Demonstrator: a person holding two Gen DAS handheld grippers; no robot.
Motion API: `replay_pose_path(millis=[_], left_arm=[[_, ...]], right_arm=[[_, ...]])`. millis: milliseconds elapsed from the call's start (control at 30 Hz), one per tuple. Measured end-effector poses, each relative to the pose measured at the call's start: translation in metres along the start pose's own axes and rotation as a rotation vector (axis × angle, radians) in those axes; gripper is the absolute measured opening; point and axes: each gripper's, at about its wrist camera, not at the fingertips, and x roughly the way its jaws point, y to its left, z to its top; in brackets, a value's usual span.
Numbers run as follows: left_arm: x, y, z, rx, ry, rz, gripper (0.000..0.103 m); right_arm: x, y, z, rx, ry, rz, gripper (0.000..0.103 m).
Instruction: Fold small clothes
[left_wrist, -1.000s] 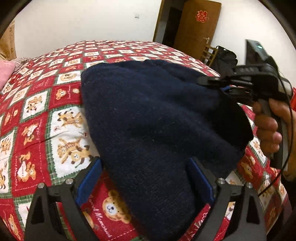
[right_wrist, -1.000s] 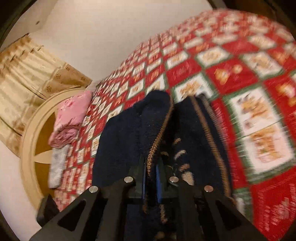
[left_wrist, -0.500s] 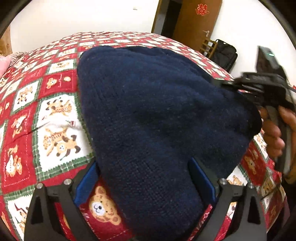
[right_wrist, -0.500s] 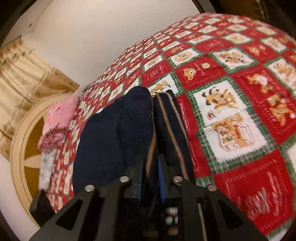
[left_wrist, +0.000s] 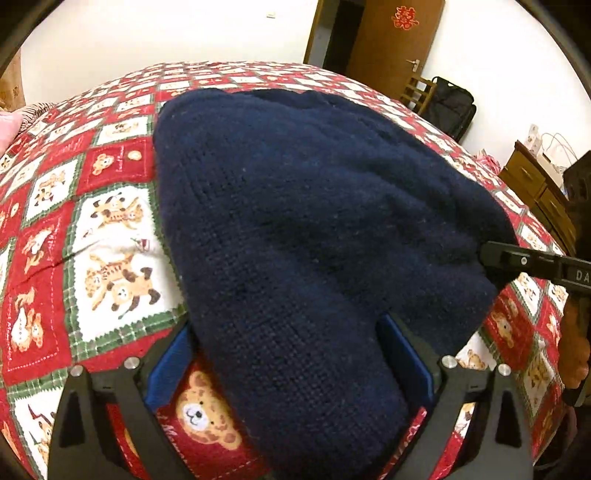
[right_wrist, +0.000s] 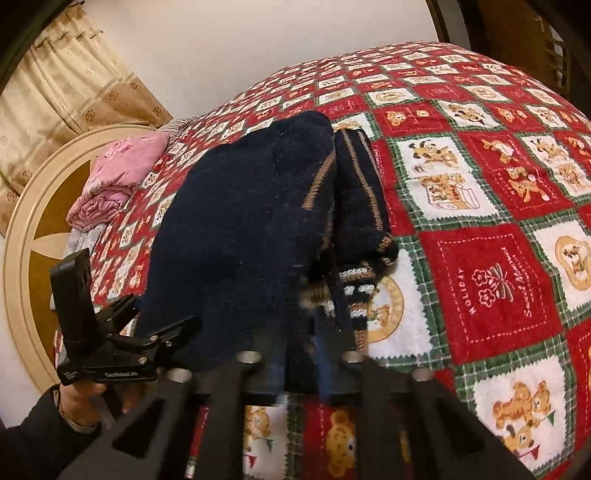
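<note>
The right hand-held gripper (right_wrist: 301, 363) is smeared by motion blur, so where its pads meet the navy sweater (right_wrist: 243, 229) cannot be made out. The sweater's near end runs under the gripper's frame and off the bottom edge. In the left wrist view the sweater (left_wrist: 314, 229) hides the bed cover (left_wrist: 107, 221) beneath it, and the right hand (left_wrist: 574, 343) is cut off beside the sweater's right corner. The striped trim's pattern is too blurred to read.

Left tool (left_wrist: 291, 363) angled down, jaws spread wide, blue pads (left_wrist: 168, 363) apart, gripped by a hand (right_wrist: 79, 400) in a dark sleeve, right tool (right_wrist: 301, 363) angled down, jaws pinched nearly together on dark knit fabric, fingers (left_wrist: 572, 345) wrapped round its handle
</note>
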Motion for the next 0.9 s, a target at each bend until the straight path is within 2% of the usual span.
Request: replay_pose_path(millis=[100,200,300,400,433,500,533,633,700,733,833,900], left_arm=[[0.001,0.001,0.001,0.004,-0.001,0.0,0.1],[0.003,0.003,0.001,0.007,0.001,-0.006,0.102],[0.004,0.003,0.001,0.018,0.004,-0.003,0.103],[0.004,0.004,0.001,0.014,0.003,-0.007,0.103],[0.004,0.005,0.001,0.013,0.002,-0.009,0.103],[0.004,0.005,0.0,0.012,-0.003,-0.011,0.103],[0.004,0.005,0.0,0.013,-0.006,-0.011,0.103],[0.005,0.004,0.0,0.013,-0.004,-0.013,0.103],[0.005,0.004,-0.001,0.011,-0.006,-0.014,0.103],[0.004,0.004,-0.001,0.011,-0.008,-0.015,0.103],[0.004,0.003,-0.002,0.009,-0.012,-0.018,0.103],[0.003,0.005,-0.003,0.006,-0.013,-0.024,0.103]], right_arm=[[-0.005,0.004,-0.003,-0.039,0.013,-0.049,0.008],[-0.003,-0.006,-0.005,-0.022,0.028,-0.096,0.007],[0.006,-0.024,-0.005,0.028,0.051,-0.066,0.007],[0.004,-0.012,0.002,-0.071,0.087,-0.083,0.008],[0.001,-0.009,0.006,-0.089,0.09,-0.093,0.012],[-0.013,-0.005,0.026,-0.114,0.034,-0.156,0.037],[-0.018,-0.003,0.033,-0.127,0.001,-0.168,0.052],[-0.018,0.011,0.073,-0.167,-0.075,-0.176,0.054],[0.0,0.02,0.095,-0.177,-0.047,-0.102,0.054],[0.014,0.025,0.105,-0.182,-0.027,-0.104,0.054],[0.059,0.034,0.13,-0.215,0.008,-0.247,0.054],[0.083,0.022,0.143,-0.174,0.037,-0.262,0.054]])
